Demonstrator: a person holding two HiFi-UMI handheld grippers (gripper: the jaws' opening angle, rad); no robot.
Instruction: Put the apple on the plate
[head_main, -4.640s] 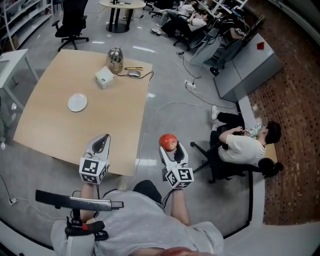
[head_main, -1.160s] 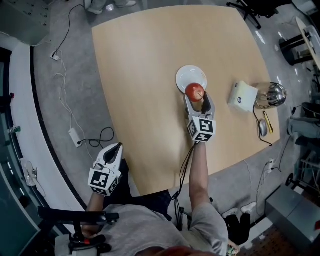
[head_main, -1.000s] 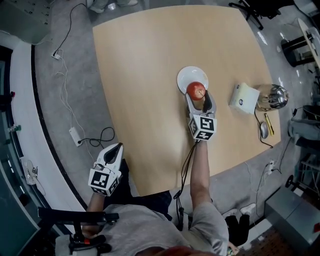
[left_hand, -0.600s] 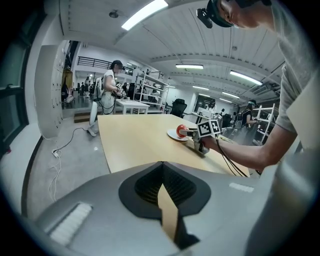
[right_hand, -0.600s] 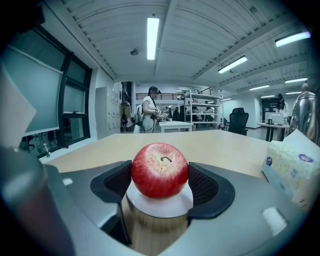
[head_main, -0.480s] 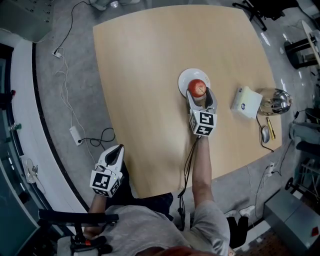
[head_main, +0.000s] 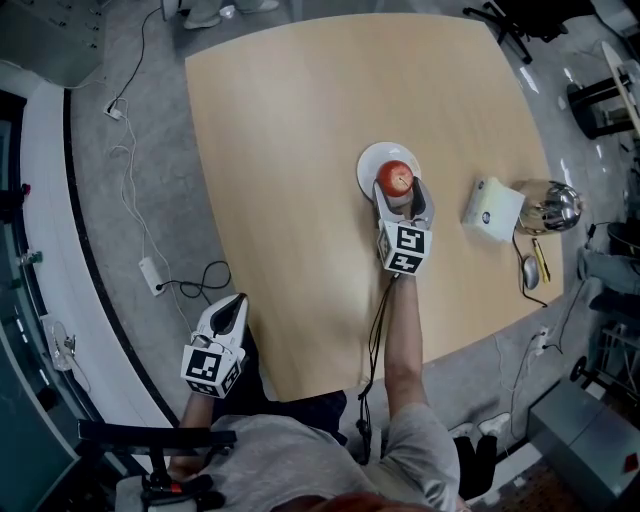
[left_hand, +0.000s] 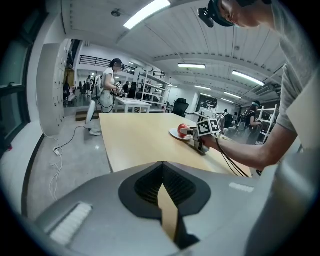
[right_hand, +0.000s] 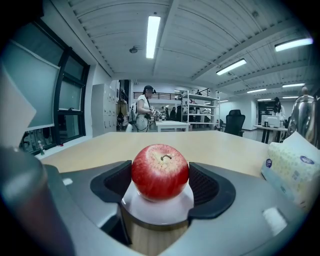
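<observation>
Headway has been made in the last second: the apple (head_main: 398, 178), which was carried at the near rim of the plate (head_main: 371, 158), is now brought in over the plate's near half. In the right gripper view it is seen low on the white dish, stem up, though contact with the plate cannot be confirmed. The right gripper (head_main: 400, 190) is closed on the apple, a pad pressed to each flank, so the placing is judged nearly done and only the release is left. The left gripper (head_main: 233, 303) is held far back from the plate, off the table (head_main: 290, 120) past its near edge, with its jaws drawn together and nothing between them. To the right of the plate a tissue box (head_main: 493, 208) is set, well apart, and a kettle (head_main: 555, 205) is found beyond that. Bare tabletop is left to the plate's left and far side, and the table's edges are well away from it. Room is thus judged ample for the jaws to be spread and the gripper drawn straight back from the plate.
</observation>
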